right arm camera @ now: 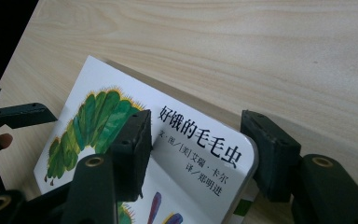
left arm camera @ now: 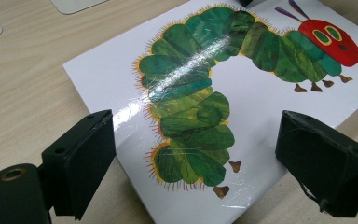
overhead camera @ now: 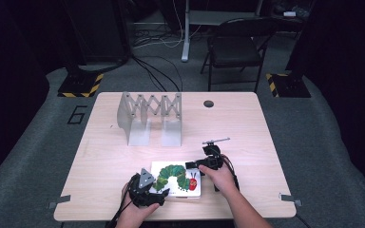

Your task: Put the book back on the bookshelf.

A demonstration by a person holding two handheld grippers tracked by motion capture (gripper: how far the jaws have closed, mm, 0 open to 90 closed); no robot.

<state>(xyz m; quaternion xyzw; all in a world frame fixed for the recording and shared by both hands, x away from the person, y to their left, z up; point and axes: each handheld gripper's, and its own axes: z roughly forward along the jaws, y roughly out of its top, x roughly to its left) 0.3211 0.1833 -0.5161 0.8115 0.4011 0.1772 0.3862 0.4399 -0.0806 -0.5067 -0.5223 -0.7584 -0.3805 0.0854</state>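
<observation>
While both hands rest at the near edge of the pale wooden desk [overhead camera: 123, 152], a white picture book [overhead camera: 177, 179] with a green caterpillar on its cover lies flat between the two grippers. The left gripper [overhead camera: 162, 194] sits at the book's near left corner; in the left gripper view its fingers [left arm camera: 81, 158] stand wide apart, one on either side of that corner, with the caterpillar's tail end between them and neither finger pressing the cover. The right gripper [overhead camera: 191, 165] is at the book's far right corner. In the right gripper view its fingers [right arm camera: 270, 154] are also spread wide: one lies over the cover beside the printed title, the other just outside the rounded corner, raised off the desk. A folding metal rack [overhead camera: 151, 118] stands beyond the book, well apart from both grippers.
</observation>
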